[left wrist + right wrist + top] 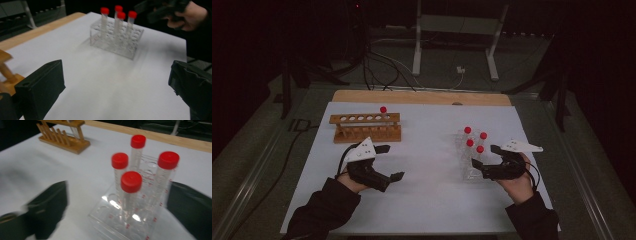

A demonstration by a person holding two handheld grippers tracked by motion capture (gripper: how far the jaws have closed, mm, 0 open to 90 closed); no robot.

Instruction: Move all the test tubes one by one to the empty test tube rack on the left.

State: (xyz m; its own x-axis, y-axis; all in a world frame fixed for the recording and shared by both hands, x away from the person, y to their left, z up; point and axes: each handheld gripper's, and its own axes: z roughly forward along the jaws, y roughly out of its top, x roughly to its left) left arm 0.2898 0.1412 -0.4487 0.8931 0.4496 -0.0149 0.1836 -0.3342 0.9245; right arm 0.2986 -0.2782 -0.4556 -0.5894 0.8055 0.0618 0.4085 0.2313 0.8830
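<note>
Wooden rack (366,127): one red-capped clear tube (383,111) seated.
Clear plastic rack (469,160): four red-capped tubes (470,143) left.
Right gripper (486,161): jaws apart, nearest tube (131,187) between, ungripped.
Left gripper (391,162): jaws apart, empty, over white sheet (422,190).
Progress: early, probably.

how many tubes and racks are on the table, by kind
red-capped tubes in the clear rack: 4 (nearest one)
red-capped tube in the wooden rack: 1
clear racks: 1
wooden racks: 1
total: 7 things, 5 tubes and 2 racks
</note>
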